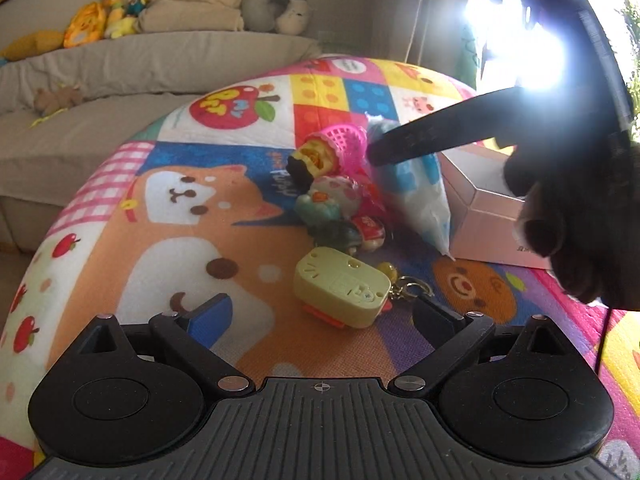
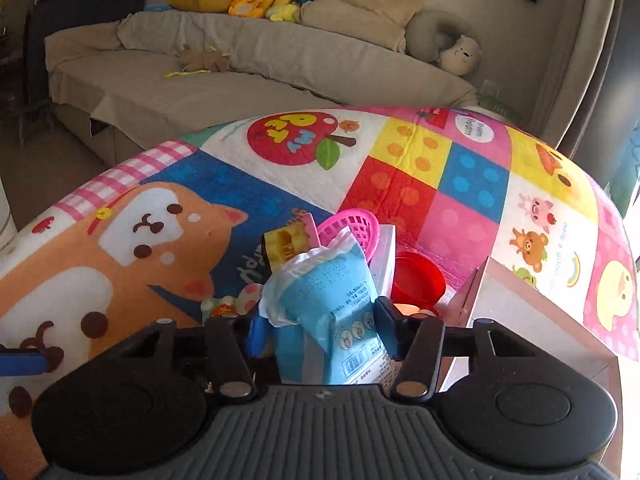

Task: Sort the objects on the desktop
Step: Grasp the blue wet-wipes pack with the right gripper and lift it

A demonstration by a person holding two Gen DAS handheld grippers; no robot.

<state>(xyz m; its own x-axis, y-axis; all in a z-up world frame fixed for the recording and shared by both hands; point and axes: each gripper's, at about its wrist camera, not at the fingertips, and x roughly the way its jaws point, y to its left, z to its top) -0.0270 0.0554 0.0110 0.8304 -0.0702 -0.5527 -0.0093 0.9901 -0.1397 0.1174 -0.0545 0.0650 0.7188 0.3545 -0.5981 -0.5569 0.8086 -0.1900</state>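
Observation:
A blue and white packet (image 2: pixel 336 320) sits between my right gripper's (image 2: pixel 320 332) fingers, which are shut on it; the packet also shows in the left wrist view (image 1: pixel 420 196), with a right finger (image 1: pixel 432 136) across its top. My left gripper (image 1: pixel 320 316) is open and empty, low over the mat, just in front of a pale yellow toy case (image 1: pixel 340 284) with a keyring (image 1: pixel 404 288). Behind the case lies a heap of small toys (image 1: pixel 336 200) with a pink toy basket (image 1: pixel 344 140), also in the right wrist view (image 2: pixel 356 228).
A pink box (image 1: pixel 488 216) stands open at the right, its rim (image 2: pixel 532 300) beside the packet. A red cup (image 2: pixel 420 280) lies behind the packet. All lies on a colourful cartoon mat (image 1: pixel 160 216). A beige sofa (image 2: pixel 240 72) with plush toys stands behind.

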